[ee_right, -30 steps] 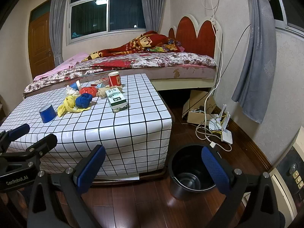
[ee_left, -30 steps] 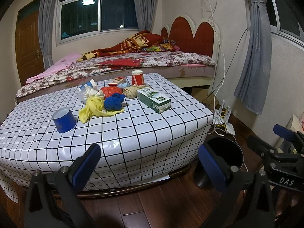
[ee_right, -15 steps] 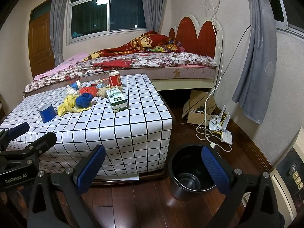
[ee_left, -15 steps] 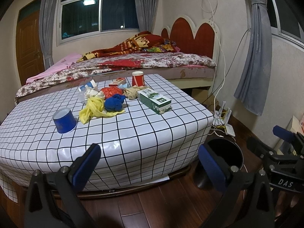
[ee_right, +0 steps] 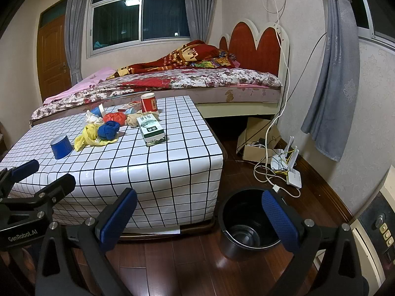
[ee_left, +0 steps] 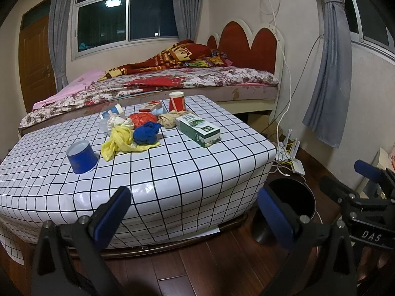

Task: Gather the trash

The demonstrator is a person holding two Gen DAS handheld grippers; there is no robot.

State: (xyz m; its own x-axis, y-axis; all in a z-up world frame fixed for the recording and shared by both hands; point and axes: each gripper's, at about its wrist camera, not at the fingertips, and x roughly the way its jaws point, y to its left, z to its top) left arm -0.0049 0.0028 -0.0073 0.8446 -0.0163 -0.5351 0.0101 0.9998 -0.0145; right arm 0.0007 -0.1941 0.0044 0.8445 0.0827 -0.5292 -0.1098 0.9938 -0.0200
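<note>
Both the left claw (ee_left: 192,212) and the right claw (ee_right: 200,212) were spread wide and held nothing. The trash lay on the bench (ee_left: 187,162), the black bin (ee_right: 246,224) beside it.

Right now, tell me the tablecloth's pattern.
The tablecloth is white with a black grid, clearest in the left wrist view.

I'm working in a home bedroom: a bed (ee_right: 187,83) with floral bedding and a red scalloped headboard (ee_right: 254,42) sits under a curtained window (ee_right: 138,14), a wooden door (ee_right: 53,56) to the bed's left, wood flooring (ee_right: 187,259) before it.
</note>
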